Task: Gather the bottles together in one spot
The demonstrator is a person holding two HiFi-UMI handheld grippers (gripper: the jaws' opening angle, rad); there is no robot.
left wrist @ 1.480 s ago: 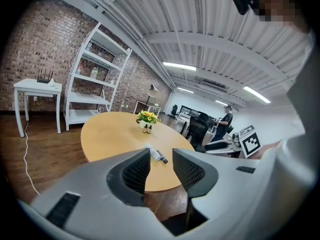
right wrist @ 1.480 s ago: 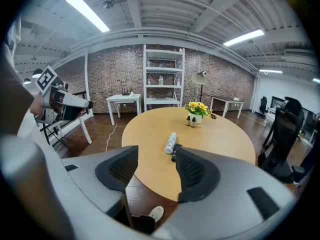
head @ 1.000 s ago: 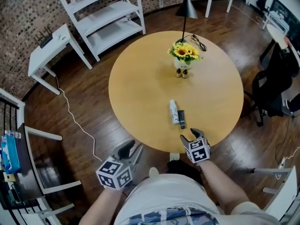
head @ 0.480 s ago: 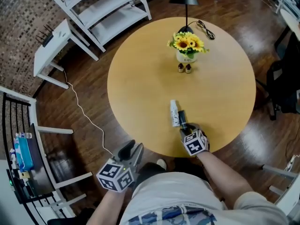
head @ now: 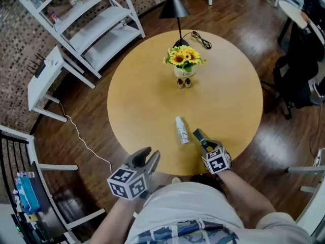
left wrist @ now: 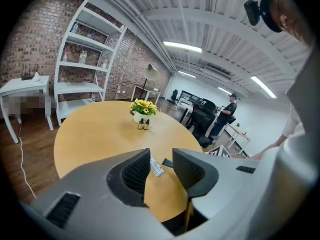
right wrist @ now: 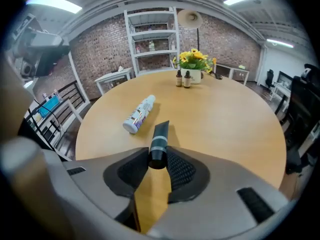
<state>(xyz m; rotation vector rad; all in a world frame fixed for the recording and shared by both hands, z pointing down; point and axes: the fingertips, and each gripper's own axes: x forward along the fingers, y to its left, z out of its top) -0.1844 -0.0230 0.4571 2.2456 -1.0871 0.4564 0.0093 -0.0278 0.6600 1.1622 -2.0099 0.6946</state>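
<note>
A dark tube-shaped bottle (head: 198, 136) (right wrist: 160, 140) lies near the round wooden table's (head: 142, 100) front edge. My right gripper (head: 204, 146) (right wrist: 159, 162) is shut on its cap end, both pads pressing it. A white bottle (head: 180, 129) (right wrist: 139, 114) lies on its side just left of the dark one. Two small brown bottles (head: 183, 83) (right wrist: 182, 78) stand upright far back, in front of a sunflower vase (head: 184, 64). My left gripper (head: 149, 157) (left wrist: 161, 171) hovers off the table's front edge, jaws slightly apart with nothing between them.
A black lamp (head: 173, 6) with a cord stands at the table's far edge. White shelving (head: 86, 19) and a small white side table (head: 43, 78) are at the back left. An office chair (head: 299, 70) sits on the right, over dark wooden floor.
My right gripper moved forward onto the dark bottle and closed on its cap end. The left gripper kept its place and gap.
</note>
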